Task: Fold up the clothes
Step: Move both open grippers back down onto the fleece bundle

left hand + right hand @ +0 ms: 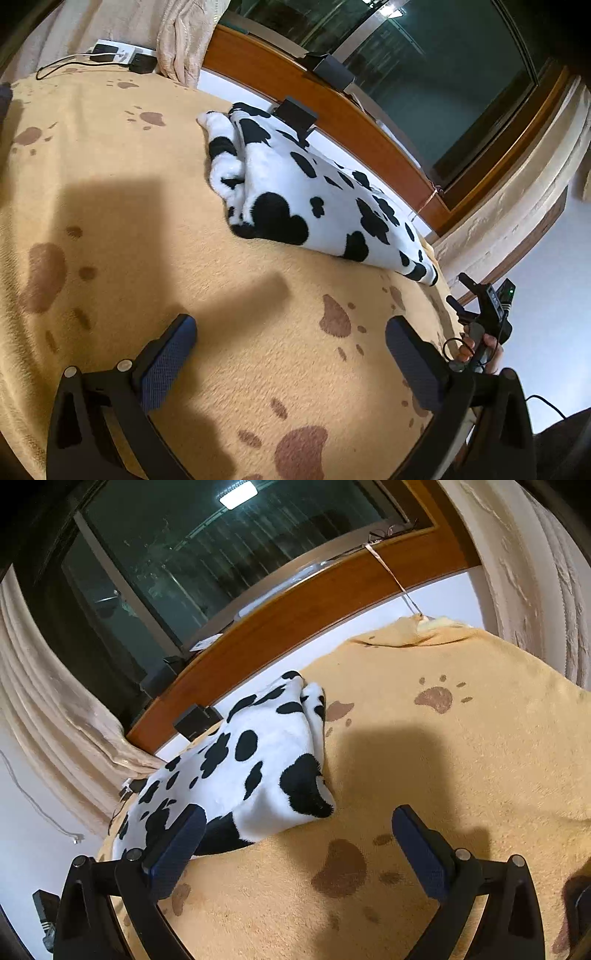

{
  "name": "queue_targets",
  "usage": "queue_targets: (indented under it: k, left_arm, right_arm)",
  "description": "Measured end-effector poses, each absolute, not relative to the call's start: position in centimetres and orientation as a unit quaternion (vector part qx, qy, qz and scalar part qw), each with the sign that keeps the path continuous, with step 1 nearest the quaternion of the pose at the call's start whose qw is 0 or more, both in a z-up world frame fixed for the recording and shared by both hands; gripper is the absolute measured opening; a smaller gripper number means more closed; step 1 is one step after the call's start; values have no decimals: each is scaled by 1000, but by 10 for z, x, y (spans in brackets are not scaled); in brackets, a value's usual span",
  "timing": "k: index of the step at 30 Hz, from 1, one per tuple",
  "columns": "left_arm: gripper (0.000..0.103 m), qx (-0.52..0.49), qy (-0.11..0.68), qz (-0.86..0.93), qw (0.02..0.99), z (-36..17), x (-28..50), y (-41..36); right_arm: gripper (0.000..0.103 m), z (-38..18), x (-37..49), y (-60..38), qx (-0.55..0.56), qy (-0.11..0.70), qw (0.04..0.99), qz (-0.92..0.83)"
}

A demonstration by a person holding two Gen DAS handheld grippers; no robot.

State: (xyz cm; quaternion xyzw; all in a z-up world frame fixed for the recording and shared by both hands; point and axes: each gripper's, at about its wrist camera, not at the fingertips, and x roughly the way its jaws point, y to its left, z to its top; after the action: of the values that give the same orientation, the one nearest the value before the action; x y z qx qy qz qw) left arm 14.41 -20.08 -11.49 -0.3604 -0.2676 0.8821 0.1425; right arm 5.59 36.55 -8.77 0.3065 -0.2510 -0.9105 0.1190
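A white fleece garment with black cow spots point(295, 184) lies folded into a long bundle on a tan blanket with brown paw prints point(147, 221). My left gripper point(290, 354) hovers open over bare blanket, well short of the garment. In the left wrist view the other gripper point(484, 314) shows at the right edge, held by a hand point(480, 350). In the right wrist view the garment point(251, 768) sits ahead and to the left of my right gripper point(299, 845), which is open with nothing between its fingers. Its left finger point(177, 849) overlaps the garment's near edge.
A wooden ledge point(332, 107) under a dark window point(443, 74) runs behind the bed, with small black boxes point(295, 114) on it. Beige curtains point(55, 701) hang beside it. A power strip with chargers point(110, 53) and cable lies at the far left.
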Motion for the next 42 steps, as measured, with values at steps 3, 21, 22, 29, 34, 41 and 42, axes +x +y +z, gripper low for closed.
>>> queue_targets:
  k: [3, 21, 22, 29, 34, 41, 42]
  left_arm:
    - [103, -366, -251, 884, 145, -113, 141, -199]
    - [103, -348, -270, 893, 89, -28, 35, -205]
    - [103, -353, -278, 889, 94, -30, 25, -202]
    - [103, -380, -296, 871, 98, -43, -46, -176]
    - [103, -398, -264, 877, 55, -63, -80, -168]
    - [103, -382, -171, 907, 57, -88, -79, -156]
    - [103, -383, -163, 907, 58, -86, -80, -154]
  right_arm:
    - [102, -86, 57, 367, 307, -250, 128, -909]
    - [102, -30, 32, 319, 318, -136, 138, -928]
    - [102, -23, 31, 312, 312, -122, 140, -932]
    - [102, -19, -4, 249, 315, -20, 159, -936]
    - [102, -35, -52, 214, 339, 14, 175, -924]
    - [103, -97, -101, 214, 414, 34, 167, -894]
    - [103, -102, -97, 214, 404, 47, 174, -897]
